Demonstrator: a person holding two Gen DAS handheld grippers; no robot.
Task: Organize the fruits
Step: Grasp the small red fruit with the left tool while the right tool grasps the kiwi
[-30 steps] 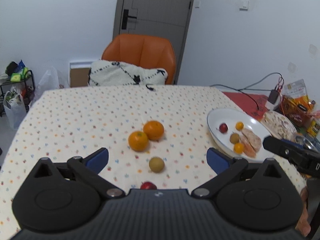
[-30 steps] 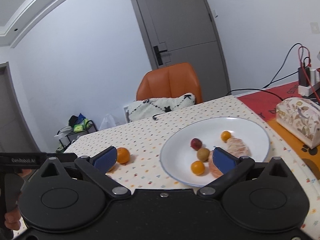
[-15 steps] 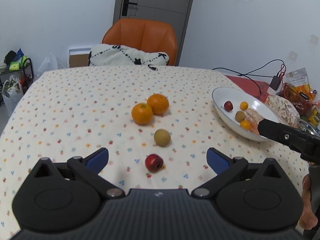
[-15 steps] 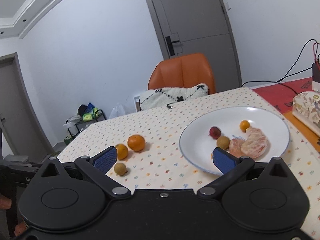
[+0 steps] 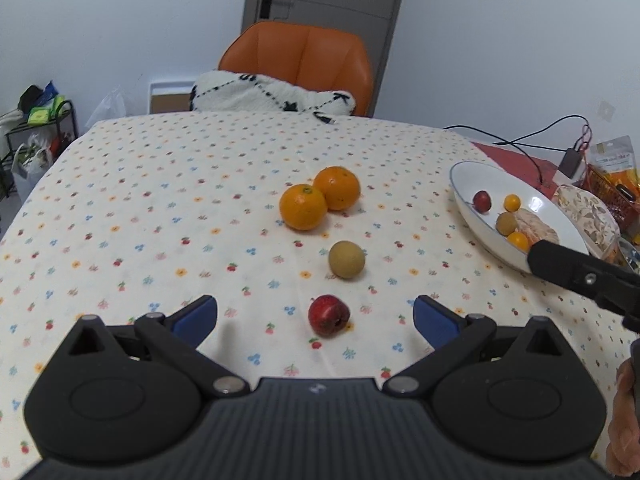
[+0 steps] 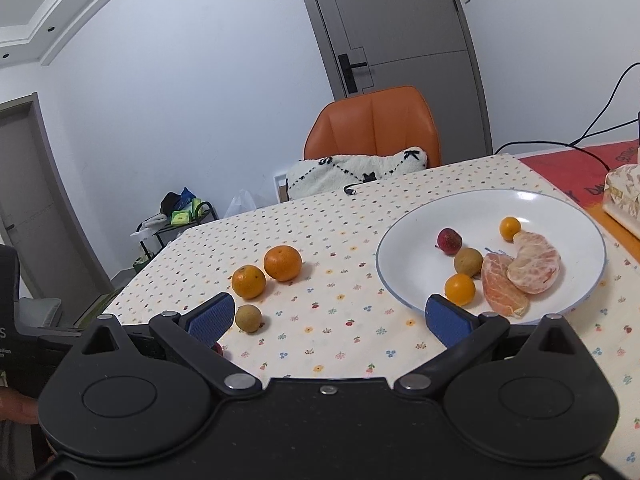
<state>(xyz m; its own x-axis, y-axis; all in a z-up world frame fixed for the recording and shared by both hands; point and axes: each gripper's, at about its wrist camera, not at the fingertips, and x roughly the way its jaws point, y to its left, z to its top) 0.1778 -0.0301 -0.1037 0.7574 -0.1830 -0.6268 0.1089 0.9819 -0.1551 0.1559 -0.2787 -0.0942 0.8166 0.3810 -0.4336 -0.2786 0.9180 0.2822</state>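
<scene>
Between the spread blue pads of our left gripper [image 5: 315, 316], which holds nothing, the left wrist view shows a small red fruit [image 5: 329, 315] whole on the floral tablecloth [image 5: 140, 208], whereas our right wrist view shows only a sliver of it [image 6: 218, 349] behind that gripper's left finger. Beyond it lie a brown longan [image 5: 346, 259] and two touching oranges [image 5: 319, 199], well apart from the white plate [image 5: 466, 176] on the right. Our right gripper [image 6: 329, 317] hangs open and empty before the plate's near rim, and only its view shows the peeled orange segments [image 6: 520, 274] in full.
</scene>
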